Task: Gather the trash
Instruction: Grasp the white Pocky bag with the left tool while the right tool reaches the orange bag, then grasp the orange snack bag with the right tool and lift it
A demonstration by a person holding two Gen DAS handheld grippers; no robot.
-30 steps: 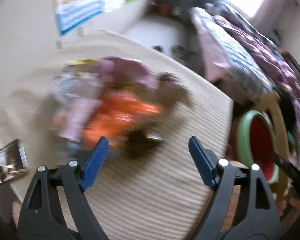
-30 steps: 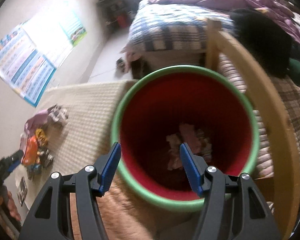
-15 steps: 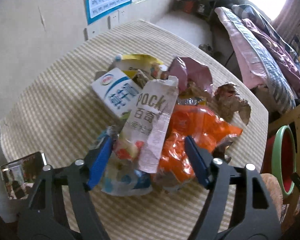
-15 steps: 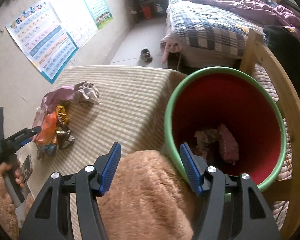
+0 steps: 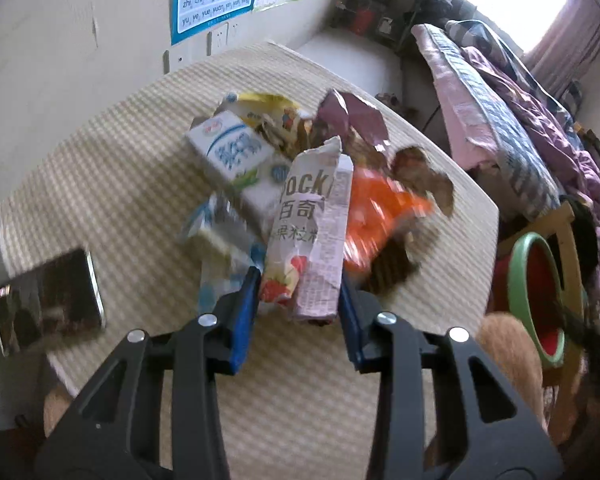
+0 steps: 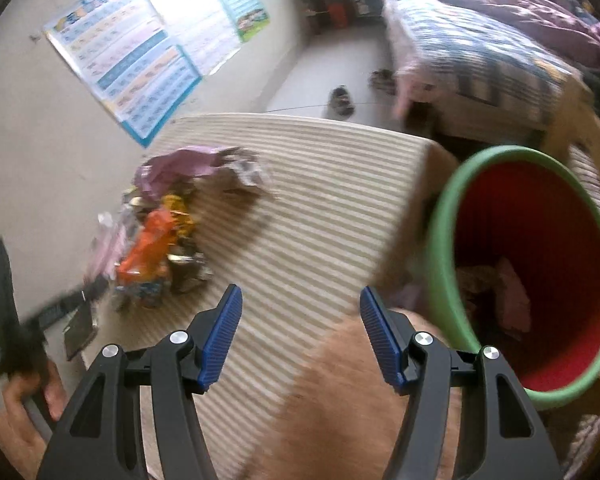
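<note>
A pile of trash lies on the striped table (image 5: 131, 184): a white milk carton (image 5: 235, 156), a torn Pocky box (image 5: 312, 232), an orange wrapper (image 5: 380, 216), a purple wrapper (image 5: 352, 116). My left gripper (image 5: 300, 304) is shut on the near end of the Pocky box. The pile also shows in the right wrist view, where the orange wrapper (image 6: 151, 248) is at the left. My right gripper (image 6: 300, 332) is open and empty above the table's near edge. A red bin with a green rim (image 6: 540, 280) holds some trash at the right.
A phone (image 5: 47, 304) lies on the table left of the pile. A bed (image 6: 480, 52) with a checked blanket stands beyond the bin. A wooden chair frame (image 5: 568, 240) is by the bin. Posters (image 6: 131, 64) hang on the wall.
My left gripper has moved in on the pile and closed on the Pocky box. My right gripper has swung left, away from over the bin, to over the table.
</note>
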